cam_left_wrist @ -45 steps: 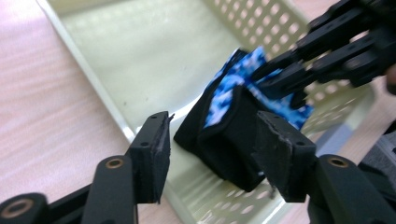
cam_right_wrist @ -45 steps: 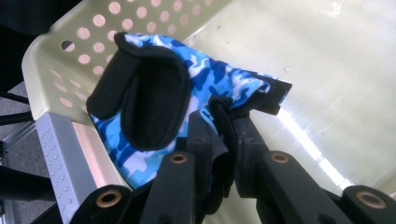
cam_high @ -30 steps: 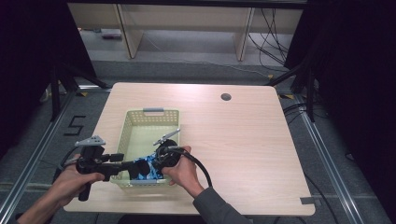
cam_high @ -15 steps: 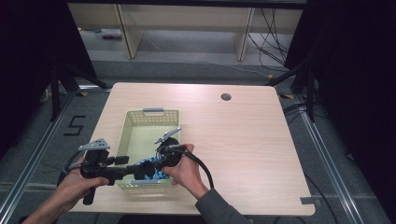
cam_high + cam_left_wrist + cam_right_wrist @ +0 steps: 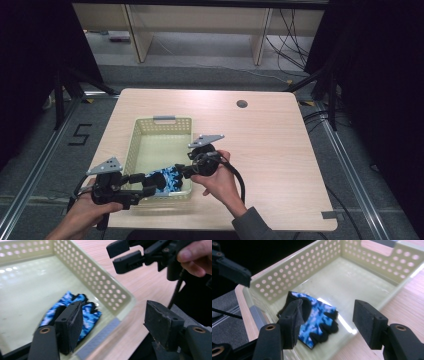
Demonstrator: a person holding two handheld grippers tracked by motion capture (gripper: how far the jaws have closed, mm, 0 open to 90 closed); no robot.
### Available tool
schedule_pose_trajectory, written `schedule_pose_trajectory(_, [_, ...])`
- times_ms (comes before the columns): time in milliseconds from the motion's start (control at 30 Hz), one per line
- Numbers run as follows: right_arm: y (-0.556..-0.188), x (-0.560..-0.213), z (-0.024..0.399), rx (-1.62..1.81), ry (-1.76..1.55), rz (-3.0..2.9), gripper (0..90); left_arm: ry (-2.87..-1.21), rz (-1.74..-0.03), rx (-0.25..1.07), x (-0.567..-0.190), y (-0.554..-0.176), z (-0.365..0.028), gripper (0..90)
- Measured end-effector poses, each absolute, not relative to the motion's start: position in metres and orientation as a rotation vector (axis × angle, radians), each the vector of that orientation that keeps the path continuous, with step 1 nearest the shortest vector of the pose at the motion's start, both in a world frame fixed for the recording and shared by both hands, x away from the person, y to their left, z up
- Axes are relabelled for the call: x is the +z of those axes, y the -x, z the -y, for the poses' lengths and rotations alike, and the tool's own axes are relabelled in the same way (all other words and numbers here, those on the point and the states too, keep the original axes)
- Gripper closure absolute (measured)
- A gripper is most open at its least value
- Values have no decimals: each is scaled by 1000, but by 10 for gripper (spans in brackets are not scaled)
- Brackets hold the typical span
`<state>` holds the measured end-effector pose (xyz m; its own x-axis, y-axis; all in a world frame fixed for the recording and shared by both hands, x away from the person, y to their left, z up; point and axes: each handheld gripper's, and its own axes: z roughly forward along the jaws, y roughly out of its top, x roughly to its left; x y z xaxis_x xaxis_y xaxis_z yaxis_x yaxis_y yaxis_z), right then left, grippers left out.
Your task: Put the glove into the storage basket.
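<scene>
My left gripper (image 5: 117,327) at the basket's near corner

Its jaws have just been opening and I see nothing between them; the blue patterned glove (image 5: 75,312) lies on the basket (image 5: 110,293) floor behind one pad, the right gripper (image 5: 127,255) open above the table (image 5: 147,287).

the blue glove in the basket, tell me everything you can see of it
The glove is a fingerless one in blue camouflage fabric with black trim and short black finger stubs. It lies flat and slightly crumpled on the floor of the pale yellow perforated basket, at the end nearest the person, close to the near wall. Only the basket touches it. Both the left gripper and the right gripper stand open near it, and neither holds it.
</scene>
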<state>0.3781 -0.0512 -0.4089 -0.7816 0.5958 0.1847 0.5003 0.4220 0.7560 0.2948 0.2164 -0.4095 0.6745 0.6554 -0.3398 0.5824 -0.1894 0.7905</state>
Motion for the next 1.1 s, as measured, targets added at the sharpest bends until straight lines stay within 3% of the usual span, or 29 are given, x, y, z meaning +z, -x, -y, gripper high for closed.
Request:
schedule_pose_trajectory(367, [-366, -411, 107, 1381, -1067, -2452, 393, -1889, -880, 117, -415, -274, -189, 285])
schedule_pose_trajectory(1100, [-342, -426, 152, 1391, -1155, -2404, 375, -1895, -800, 89, -442, -252, -160, 266])
